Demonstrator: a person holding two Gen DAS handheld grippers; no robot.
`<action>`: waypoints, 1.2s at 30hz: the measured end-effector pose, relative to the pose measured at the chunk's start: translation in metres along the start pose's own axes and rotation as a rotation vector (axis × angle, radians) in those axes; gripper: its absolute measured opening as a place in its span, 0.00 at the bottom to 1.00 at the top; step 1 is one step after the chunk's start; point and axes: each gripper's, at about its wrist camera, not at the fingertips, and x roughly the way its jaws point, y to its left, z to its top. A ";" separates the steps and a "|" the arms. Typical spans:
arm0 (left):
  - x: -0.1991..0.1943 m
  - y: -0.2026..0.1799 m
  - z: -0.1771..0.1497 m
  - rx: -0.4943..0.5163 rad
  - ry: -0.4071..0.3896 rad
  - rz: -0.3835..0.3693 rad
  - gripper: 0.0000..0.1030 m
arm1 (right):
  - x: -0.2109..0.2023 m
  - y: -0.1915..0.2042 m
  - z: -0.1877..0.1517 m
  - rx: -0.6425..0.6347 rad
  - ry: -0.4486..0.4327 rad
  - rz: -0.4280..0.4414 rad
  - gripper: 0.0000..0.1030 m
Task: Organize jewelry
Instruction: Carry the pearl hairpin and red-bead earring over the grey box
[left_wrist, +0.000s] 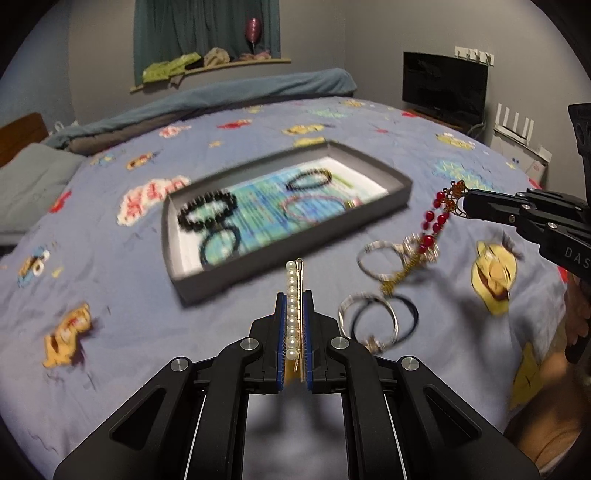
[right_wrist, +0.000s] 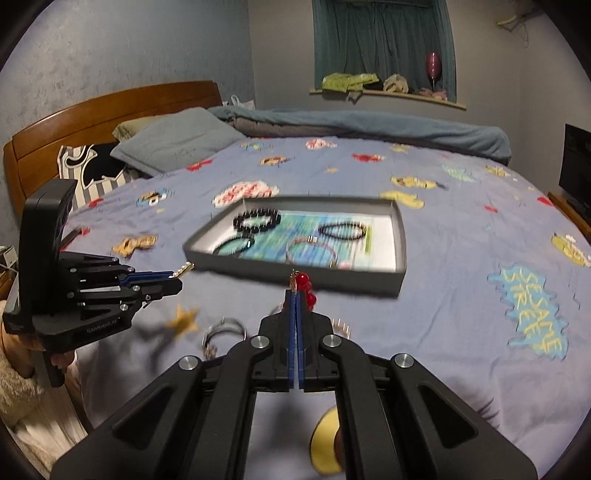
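Observation:
My left gripper is shut on a pearl hair clip and holds it above the bed, in front of the grey tray. My right gripper is shut on a red bead and gold ornament, which hangs from its tip in the left wrist view. The tray holds several bracelets: a black bead one, a dark one and a pink one. Silver bangles and a black hair band lie on the bedspread to the right of the left gripper.
A blue patterned bedspread covers the bed. Pillows and a wooden headboard are at the left. A rolled blanket lies at the far edge. A black monitor stands at the right.

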 end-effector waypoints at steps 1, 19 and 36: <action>-0.001 0.004 0.007 -0.009 -0.013 -0.003 0.08 | 0.000 -0.001 0.005 0.001 -0.010 -0.001 0.01; 0.059 0.054 0.097 -0.101 -0.027 0.006 0.08 | 0.067 -0.041 0.097 0.055 -0.087 -0.069 0.01; 0.167 0.049 0.129 -0.119 0.107 -0.005 0.08 | 0.153 -0.098 0.094 0.128 0.014 -0.117 0.01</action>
